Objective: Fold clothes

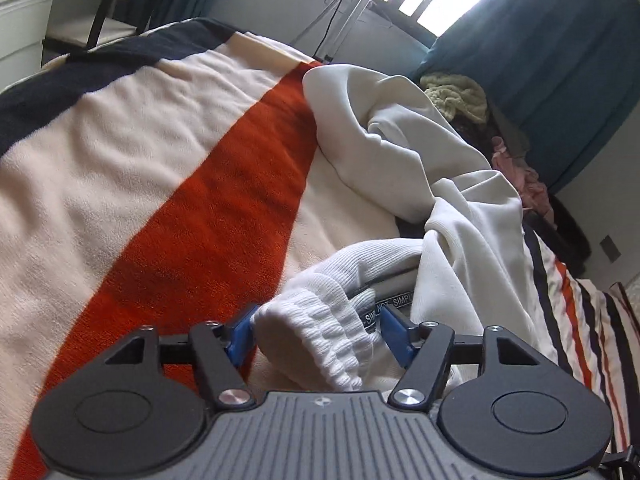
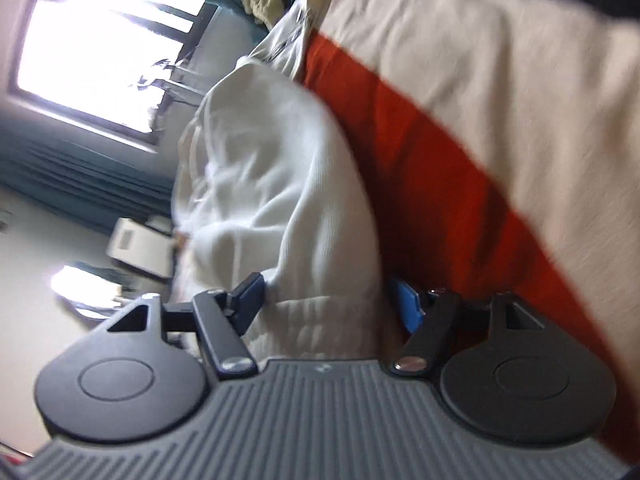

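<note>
Striped blanket (image 1: 140, 160) under white sweatshirt (image 1: 400, 140), both tongs wide around cuffs.

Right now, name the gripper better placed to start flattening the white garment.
Left, probably. The left gripper brackets the white garment's ribbed cuff in a sharp view; the right gripper straddles bunched fabric, tilted and blurred.

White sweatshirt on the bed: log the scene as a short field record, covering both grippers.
garment: white sweatshirt, crumpled, not yet folded
surface: striped blanket in cream, orange and navy
left gripper: fingers wide on either side of a ribbed cuff, not closed on it
right gripper: fingers wide on either side of a ribbed edge of the sweatshirt; view blurred
nearby: pile of other clothes past the sweatshirt, by the teal curtain
background: bright window
</note>
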{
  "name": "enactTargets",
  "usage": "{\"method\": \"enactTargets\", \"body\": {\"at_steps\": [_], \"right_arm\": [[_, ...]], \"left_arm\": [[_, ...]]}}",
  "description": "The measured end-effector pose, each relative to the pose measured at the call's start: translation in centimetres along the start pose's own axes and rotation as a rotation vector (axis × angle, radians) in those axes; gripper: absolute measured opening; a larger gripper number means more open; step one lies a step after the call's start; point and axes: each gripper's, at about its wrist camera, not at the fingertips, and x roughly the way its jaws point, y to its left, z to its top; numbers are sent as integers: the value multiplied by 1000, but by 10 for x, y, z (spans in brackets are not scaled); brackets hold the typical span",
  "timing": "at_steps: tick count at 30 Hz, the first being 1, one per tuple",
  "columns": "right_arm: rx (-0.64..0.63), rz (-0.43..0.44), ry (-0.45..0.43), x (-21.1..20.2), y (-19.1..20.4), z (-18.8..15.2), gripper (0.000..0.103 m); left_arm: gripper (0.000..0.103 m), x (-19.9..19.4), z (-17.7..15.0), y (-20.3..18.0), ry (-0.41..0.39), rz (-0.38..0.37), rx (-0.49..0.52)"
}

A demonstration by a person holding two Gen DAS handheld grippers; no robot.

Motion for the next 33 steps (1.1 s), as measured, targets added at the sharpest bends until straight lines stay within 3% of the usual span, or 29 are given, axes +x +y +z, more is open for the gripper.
{"method": "enactTargets", "body": {"at_steps": [5, 10, 12, 15, 23, 26, 29, 33], "right_arm": [[9, 26, 31, 6, -1, -2, 71], [9, 37, 44, 7, -3, -4, 38], [3, 34, 20, -2, -6, -4, 32], [-11, 45, -21, -9, -3, -4, 28], [-20, 14, -10, -4, -3, -6, 28], [5, 19, 1, -3, -6, -6, 32], [47, 32, 11, -1, -11, -6, 39], [110, 84, 38, 5, -19, -7, 66]], "left_arm": [[56, -1, 0, -2, -22, 28, 27], [38, -10, 0, -1, -85, 0, -16], [29, -13, 0, -1, -110, -11, -33], [26, -19, 2, 8, -105, -61, -120], [32, -15, 1, 19, -60, -81, -195], [40, -11, 1, 23, -42, -72, -219], [45, -6, -2, 24, -27, -64, -236], [56, 1, -5, 16, -13, -65, -182]]}}
